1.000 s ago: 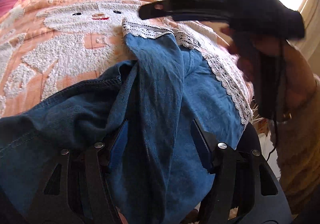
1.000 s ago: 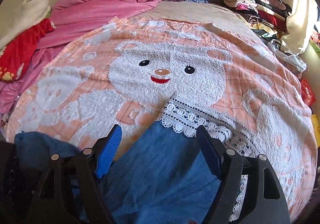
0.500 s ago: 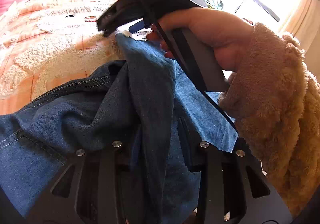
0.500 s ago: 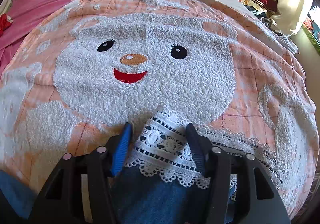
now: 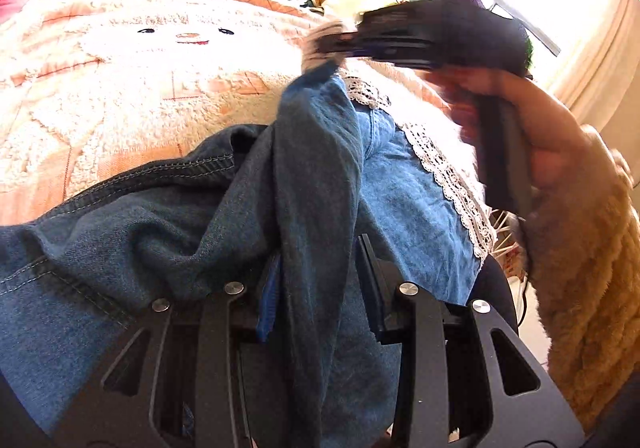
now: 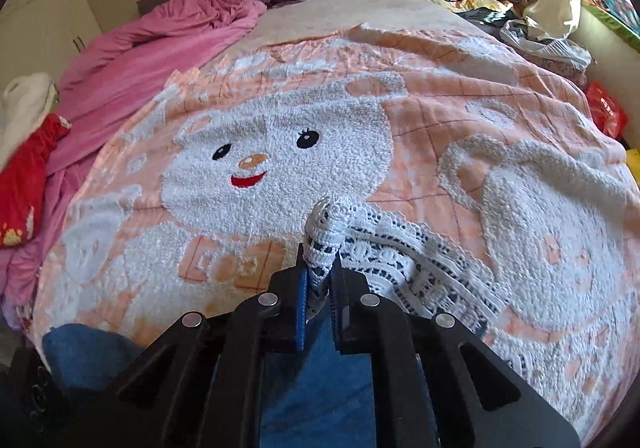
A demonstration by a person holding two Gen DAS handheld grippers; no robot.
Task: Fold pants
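**Both grippers on the jeans, hem end lifted for the fold**

Left wrist view: left gripper [image 5: 316,284] straddles a raised ridge of the jeans [image 5: 192,216]. Jaws narrowed around the ridge, blue pad against the cloth on one side; grip looks closed on the denim, though the far pad's contact is partly hidden. Jeans lie at the near edge of the blanket [image 5: 120,96], legs running away toward the lace hem [image 5: 448,176]. Right gripper [image 5: 336,44] is up past the hem end, blurred, with cloth rising to its tip. Hand [image 5: 532,128] holds its handle, fuzzy sleeve [image 5: 588,268] behind.

Right wrist view: right gripper [image 6: 320,280] clenched on a bunched corner of the lace hem [image 6: 326,232]; lace sticks up between the pads. Rest of the lace trails right, flat on the blanket [image 6: 520,176]. Denim [image 6: 312,388] runs under the gripper.

Doing it well, my read: keep both grips firm, carry the hem straight back over the legs toward the waist, keep the cloth taut so the ridge flattens. Only a corner of lace is pinched, so it may slip or stretch; move slowly. Lay the hem square before letting go.
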